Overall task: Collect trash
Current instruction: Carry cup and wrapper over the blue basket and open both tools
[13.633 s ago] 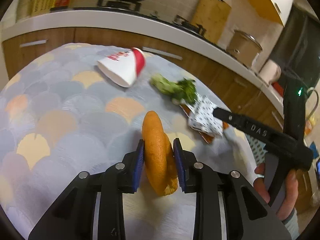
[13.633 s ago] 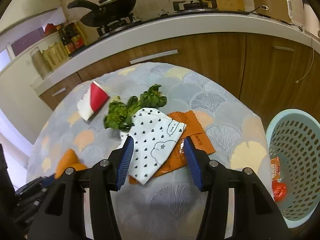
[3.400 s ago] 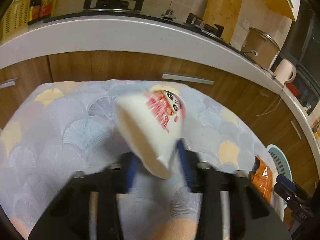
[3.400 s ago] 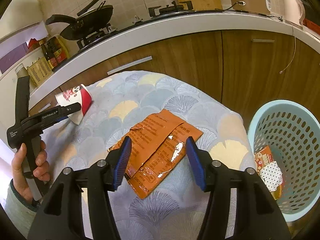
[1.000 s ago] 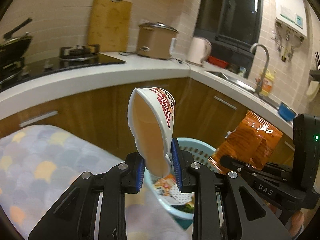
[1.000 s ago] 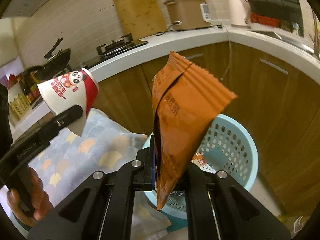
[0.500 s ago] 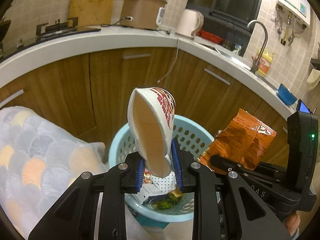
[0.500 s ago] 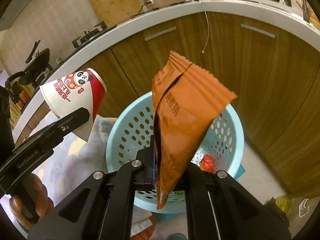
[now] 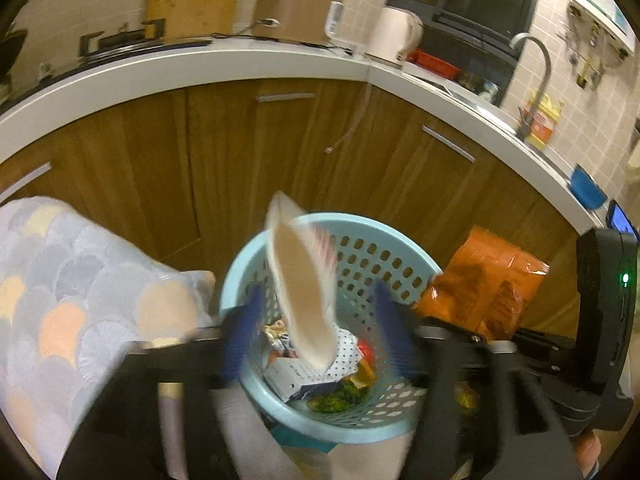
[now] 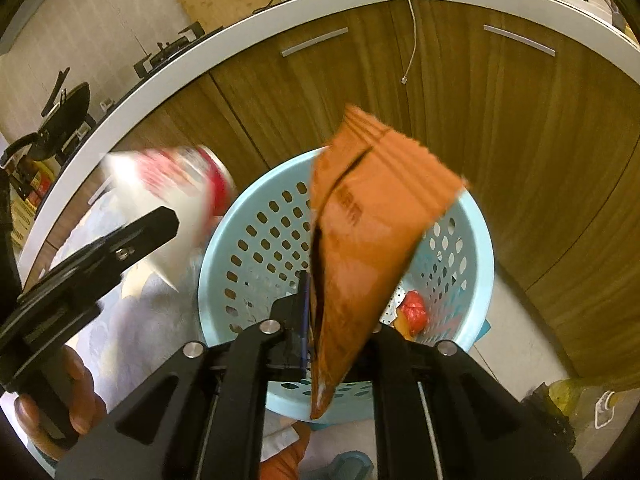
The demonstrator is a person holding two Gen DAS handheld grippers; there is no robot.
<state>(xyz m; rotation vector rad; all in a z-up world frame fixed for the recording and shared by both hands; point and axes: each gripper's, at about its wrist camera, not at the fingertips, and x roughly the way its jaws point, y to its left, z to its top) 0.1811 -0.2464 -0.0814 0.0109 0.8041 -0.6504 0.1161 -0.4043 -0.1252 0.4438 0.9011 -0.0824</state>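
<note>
My left hand-held gripper (image 9: 316, 328) gapes wide, flattened paper cup (image 9: 302, 284) loose (blurred) over perforated plastic basket (image 9: 376, 252); right hand-held gripper (image 10: 340, 320) pinches crinkly orange wrapper (image 10: 368, 240).

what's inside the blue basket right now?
In the blue basket: a white dotted wrapper, leafy greens, a red scrap and small printed packets. The falling paper cup and the orange bag cover the rest.
</note>
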